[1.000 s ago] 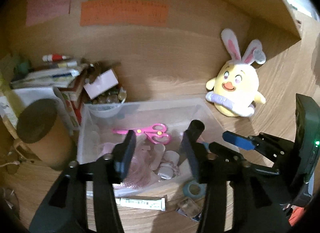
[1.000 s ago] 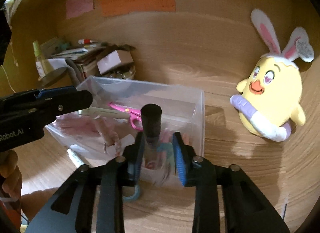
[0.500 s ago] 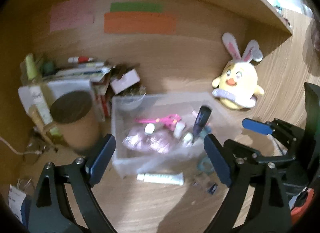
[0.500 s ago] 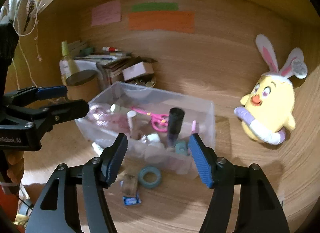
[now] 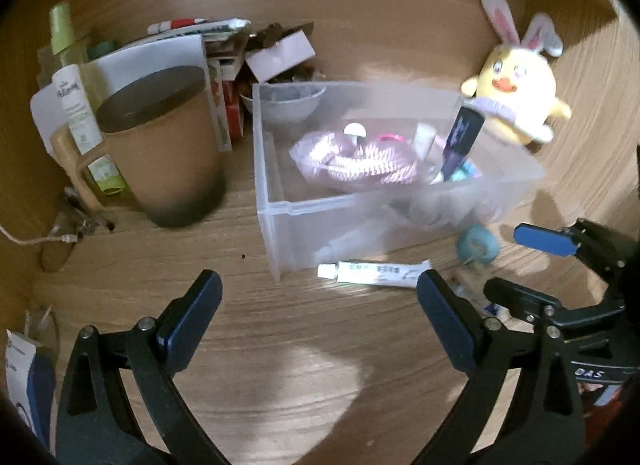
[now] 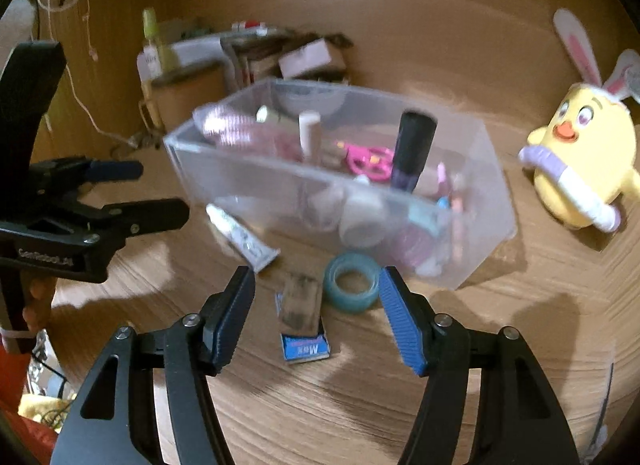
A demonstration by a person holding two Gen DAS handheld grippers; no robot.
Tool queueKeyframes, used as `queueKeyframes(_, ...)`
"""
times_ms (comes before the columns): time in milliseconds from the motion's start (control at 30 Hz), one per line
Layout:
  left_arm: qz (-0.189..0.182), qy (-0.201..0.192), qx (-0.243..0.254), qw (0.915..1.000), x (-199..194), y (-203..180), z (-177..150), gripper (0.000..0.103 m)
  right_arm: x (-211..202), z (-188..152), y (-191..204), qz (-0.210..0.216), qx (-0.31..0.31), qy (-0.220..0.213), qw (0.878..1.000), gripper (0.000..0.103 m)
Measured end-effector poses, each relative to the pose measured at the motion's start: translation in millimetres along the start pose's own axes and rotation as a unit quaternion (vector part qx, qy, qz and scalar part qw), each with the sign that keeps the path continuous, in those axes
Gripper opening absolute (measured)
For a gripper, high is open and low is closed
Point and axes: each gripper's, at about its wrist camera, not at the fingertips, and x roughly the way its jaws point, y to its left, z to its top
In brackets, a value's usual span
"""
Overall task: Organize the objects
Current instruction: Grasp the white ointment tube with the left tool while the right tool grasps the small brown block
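A clear plastic bin on the wooden desk holds a dark bottle, pink scissors, a pink bag and small jars. In front of it lie a white tube, a teal tape roll and a small staple box. My left gripper is open and empty, back from the bin. My right gripper is open and empty, just above the staple box and tape roll.
A tan lidded container stands left of the bin, with bottles, books and a small box behind it. A yellow bunny plush sits at the right. Wooden walls enclose the desk behind and to the left.
The right gripper let go of the dark bottle, which now stands in the bin. Both grippers opened wide and pulled back from the bin.
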Motion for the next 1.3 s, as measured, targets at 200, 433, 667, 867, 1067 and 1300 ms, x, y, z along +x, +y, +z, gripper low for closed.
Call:
queueKeyframes(200, -0.013, 0.027, 0.025, 0.9992, 19, -12, -2, 0.099, 15, -7, -2, 0.019, 0.0, 0.025, 1.0, 0.046)
queueKeyframes(433, -0.021, 0.057, 0.017, 0.998, 39, -19, -4, 0.099, 8, -10, -3, 0.027, -0.002, 0.025, 0.999, 0.031)
queueKeyframes(667, -0.025, 0.062, 0.02, 0.9976, 44, -25, -2, 0.099, 17, -14, -5, 0.047, 0.006, 0.043, 0.998, 0.031)
queueKeyframes(867, -0.031, 0.068, 0.018, 0.9971, 48, -32, 0, 0.099, 19, -15, -2, 0.044, -0.001, 0.033, 0.998, 0.022)
queueKeyframes(1067, -0.016, 0.081, 0.027, 0.9962, 57, -44, 2, 0.099, 0, -24, -18, 0.041, 0.023, 0.016, 0.999, 0.022)
queueKeyframes(1300, 0.007, 0.074, 0.015, 0.9971, 55, -48, 3, 0.093, -11, -34, -32, 0.04, 0.049, 0.006, 0.998, 0.022)
